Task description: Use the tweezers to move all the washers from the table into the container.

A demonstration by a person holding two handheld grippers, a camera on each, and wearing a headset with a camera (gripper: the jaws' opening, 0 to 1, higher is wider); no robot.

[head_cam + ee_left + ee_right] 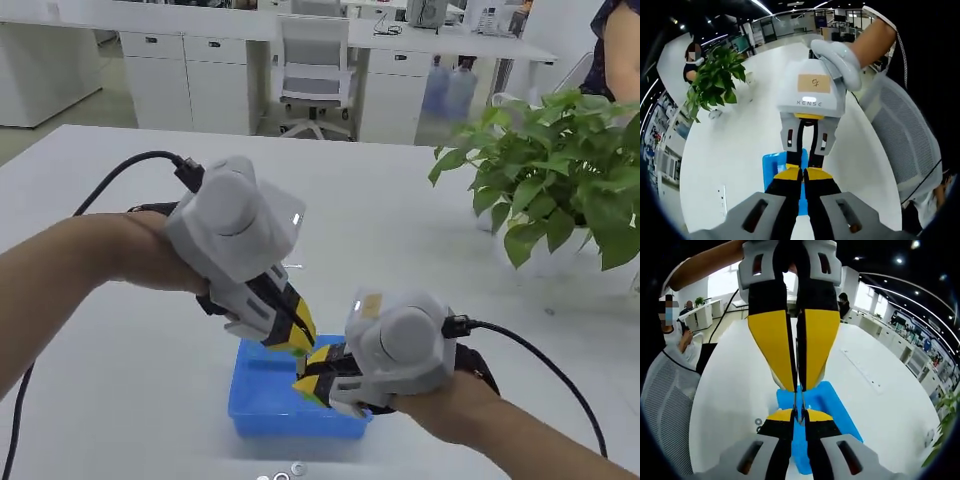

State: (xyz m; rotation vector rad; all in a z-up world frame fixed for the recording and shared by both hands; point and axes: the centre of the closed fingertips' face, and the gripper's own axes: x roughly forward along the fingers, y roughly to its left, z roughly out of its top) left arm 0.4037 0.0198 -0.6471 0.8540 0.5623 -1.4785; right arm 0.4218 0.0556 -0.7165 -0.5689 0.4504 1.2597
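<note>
now left tongs and right tongs both clench tweezers above blue container.

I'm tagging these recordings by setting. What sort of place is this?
Most likely an open-plan office: rows of white desks with drawer units, a swivel office chair behind the worktable, and a potted plant standing on that table.
</note>
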